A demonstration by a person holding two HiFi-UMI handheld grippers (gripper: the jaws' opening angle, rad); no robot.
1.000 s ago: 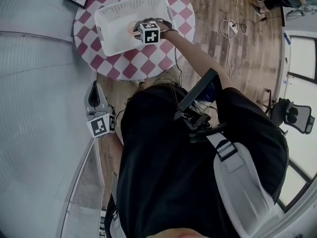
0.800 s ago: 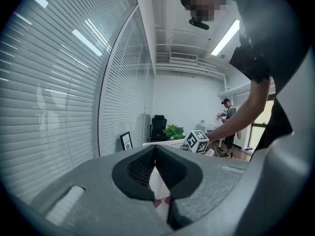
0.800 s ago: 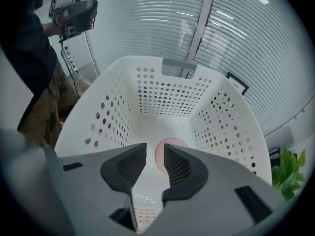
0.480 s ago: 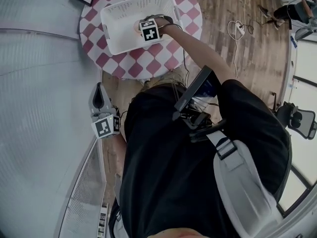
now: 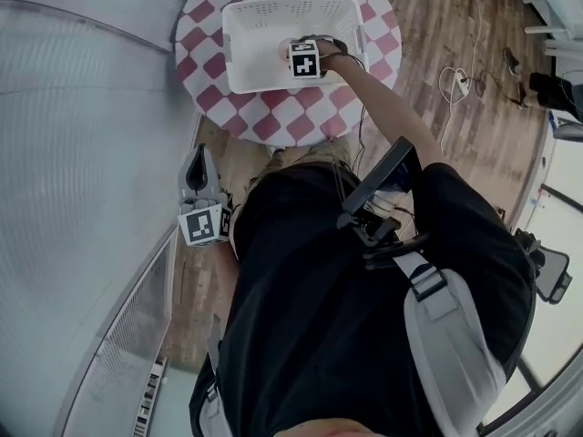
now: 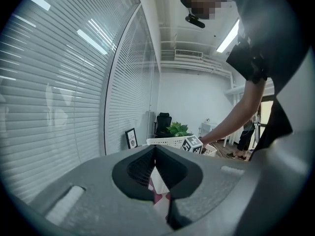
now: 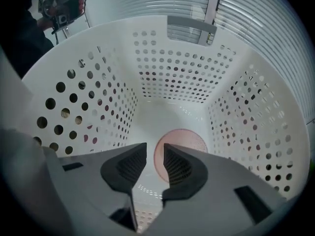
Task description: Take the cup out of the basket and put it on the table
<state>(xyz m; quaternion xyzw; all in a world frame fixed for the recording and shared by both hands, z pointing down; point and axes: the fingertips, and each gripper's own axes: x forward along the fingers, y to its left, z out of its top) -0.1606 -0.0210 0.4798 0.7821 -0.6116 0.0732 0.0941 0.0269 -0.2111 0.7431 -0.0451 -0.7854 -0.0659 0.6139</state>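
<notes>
**Spotter:** Your right tool (image 7: pixel 154 151) points steeply down into the white perforated plastic basket (image 7: pixel 172 77). The jaws stand apart and have just been opening. Nothing is between the pads yet. It reads as set-up for a pick from above.

**Note-taker:** Agreed. The salmon-pink round cup (image 7: pixel 189 141) sits on the basket floor, beyond your tips and a touch right of the gap. It shows a round face toward the tool, so it is probably upright. Your right jaw hides part of its edge. I see no contact.

**Spotter:** That explains the approach from above. Basket walls stand high on every side of the tool, so there is no way in from the side. One jaw inside the rim and one outside looks the likely grip, though that is only a judgement.

**Note-taker:** Shift slightly right before you sink. Otherwise the right jaw's tip may land on the rim and skid the cup across the smooth floor.

**Spotter:** Your left tool (image 6: pixel 155 150) has its jaws together with nothing in them. It is held roughly level at your side, well apart from the basket. I'd call it parked, clear of the working arm.

**Note-taker:** The basket stands on the round red-and-white chequered counter (image 5: pixel 282 121). Bare cloth shows between you and the basket, which leaves room to set the cup down. Step in hand is the reach, and the cup is not yet taken.
</notes>
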